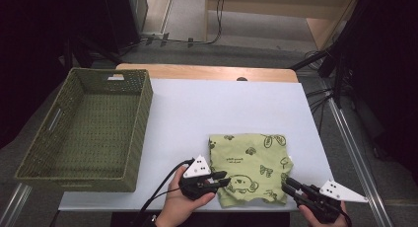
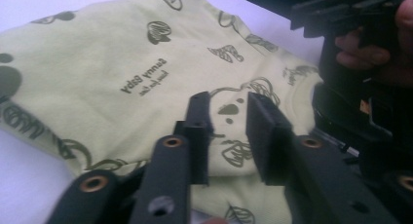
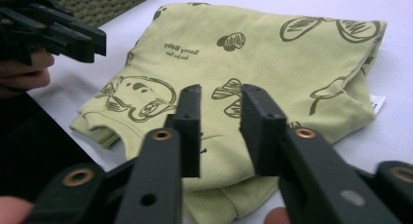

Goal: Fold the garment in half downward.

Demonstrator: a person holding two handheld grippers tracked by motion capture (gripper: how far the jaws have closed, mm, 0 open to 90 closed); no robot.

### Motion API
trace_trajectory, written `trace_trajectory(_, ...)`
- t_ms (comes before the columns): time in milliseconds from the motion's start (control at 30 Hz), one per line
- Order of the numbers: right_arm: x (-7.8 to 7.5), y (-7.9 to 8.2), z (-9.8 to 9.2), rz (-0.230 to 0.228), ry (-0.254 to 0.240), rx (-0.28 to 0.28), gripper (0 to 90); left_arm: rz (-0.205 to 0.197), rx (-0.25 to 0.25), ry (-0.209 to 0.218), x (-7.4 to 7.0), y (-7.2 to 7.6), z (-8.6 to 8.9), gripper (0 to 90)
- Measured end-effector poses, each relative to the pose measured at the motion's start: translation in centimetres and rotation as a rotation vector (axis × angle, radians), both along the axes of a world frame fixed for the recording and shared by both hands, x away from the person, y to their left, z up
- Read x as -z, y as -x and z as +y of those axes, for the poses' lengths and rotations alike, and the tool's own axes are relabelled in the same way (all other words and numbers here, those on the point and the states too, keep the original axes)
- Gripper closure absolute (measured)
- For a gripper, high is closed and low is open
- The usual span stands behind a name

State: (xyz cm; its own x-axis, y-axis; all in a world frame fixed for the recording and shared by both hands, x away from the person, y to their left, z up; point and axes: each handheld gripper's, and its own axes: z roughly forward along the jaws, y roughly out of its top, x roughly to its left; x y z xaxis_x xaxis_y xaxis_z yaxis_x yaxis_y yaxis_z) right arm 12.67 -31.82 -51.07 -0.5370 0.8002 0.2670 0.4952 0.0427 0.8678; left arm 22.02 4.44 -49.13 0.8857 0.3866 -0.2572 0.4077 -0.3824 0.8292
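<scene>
Left gripper (image 1: 221,180) at near-left corner of folded green shirt (image 1: 249,168), jaws parted narrowly, nothing pinched; seen along its own jaws, cloth lies under the gap, not clamped. Right gripper (image 1: 287,185) at near-right corner, same state: narrow gap, fabric below, no grip. Both hover just over the near hem.

Likely step: fold finished and let go, or set up to re-grip for a lift. Next move probably calls for clamping both near corners through all layers, raising evenly so the fold holds, then carrying left into the basket (image 1: 144,113).

Shirt lies flat on white table cover (image 1: 197,108), near-right part, well apart from the woven green basket, which sits empty at the left edge. Beyond: wooden table edge (image 1: 207,71), grey floor with cables (image 1: 217,19), dark stands at both sides, pale wood furniture at the back.
</scene>
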Motion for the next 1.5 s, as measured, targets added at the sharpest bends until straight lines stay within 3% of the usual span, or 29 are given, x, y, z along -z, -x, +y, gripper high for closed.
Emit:
trace_trajectory(133, 0.0, -0.3, 0.4, 0.024, 0.016, -0.008, 80.3, -0.006, -0.017, -0.031, 0.3, -0.1, -0.5, 83.4)
trace_trajectory(267, -0.6, -1.0, 0.4, 0.026, 0.026, -0.001, 87.4, -0.006, -0.043, -0.034, 0.1, -0.8, -0.8, 88.4)
trace_trajectory(467, -1.6, -2.8, 0.4, 0.023, 0.068, 0.036, 87.7, -0.022, -0.075, -0.038, -1.1, -2.4, -1.5, 88.7)
trace_trajectory(867, -3.3, -8.0, 0.7, 0.010, 0.084, 0.065, 87.7, -0.027, -0.137, -0.069, -2.0, -7.2, -3.2, 88.7)
trace_trajectory(1100, -2.6, -11.8, 0.9, 0.056, 0.107, 0.082, 87.7, 0.006, -0.177, -0.104, -1.1, -9.7, -3.6, 88.5)
trace_trajectory(1233, -1.6, -13.7, 0.9, 0.091, 0.127, 0.091, 87.7, 0.026, -0.194, -0.146, -0.1, -10.5, -3.5, 88.4)
trace_trajectory(1400, -0.3, -14.8, 1.0, 0.135, 0.179, 0.088, 87.7, 0.019, -0.212, -0.200, 0.8, -10.9, -3.3, 88.3)
trace_trajectory(1467, 0.6, -15.3, 0.7, 0.160, 0.216, 0.103, 87.6, 0.030, -0.238, -0.255, 1.8, -11.2, -3.1, 88.3)
trace_trajectory(1500, 0.8, -15.3, 0.5, 0.172, 0.223, 0.113, 87.6, 0.052, -0.246, -0.226, 2.0, -11.4, -2.9, 88.3)
